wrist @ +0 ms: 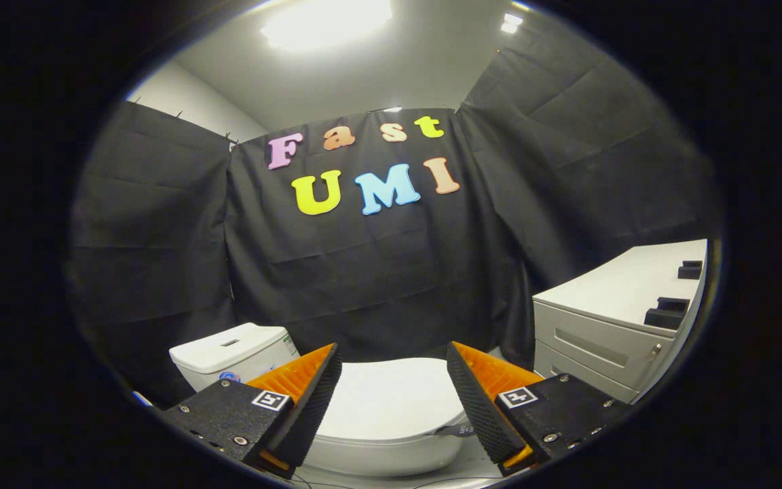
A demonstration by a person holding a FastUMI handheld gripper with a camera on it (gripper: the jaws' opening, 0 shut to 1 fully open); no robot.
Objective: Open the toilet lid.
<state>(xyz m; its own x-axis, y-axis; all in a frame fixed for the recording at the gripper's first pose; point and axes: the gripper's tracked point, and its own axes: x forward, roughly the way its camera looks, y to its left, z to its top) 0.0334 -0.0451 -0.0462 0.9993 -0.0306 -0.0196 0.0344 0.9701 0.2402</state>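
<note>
the gripper (pixel 394 370) hangs with its two fingers (pixel 309 401) spread wide and nothing held between them, apart from anything they could press on. just ahead and a little below, seen through the gap between the fingers, lies the toilet lid (pixel 391 401), white, closed flat on the toilet bowl (pixel 377 458). nothing lies on the lid or stands between it and the fingertips. beyond the left finger sits the white cistern (pixel 235 350), with a flush button on top and a small sticker on its front. beyond the right finger stands a pale cabinet (pixel 601 326) with drawer fronts, close beside the bowl; two small dark blocks (pixel 669 312) rest on its top. behind all of it hangs the black cloth wall (pixel 364 285), and above that a white ceiling with bright lamps (pixel 326 20).
</note>
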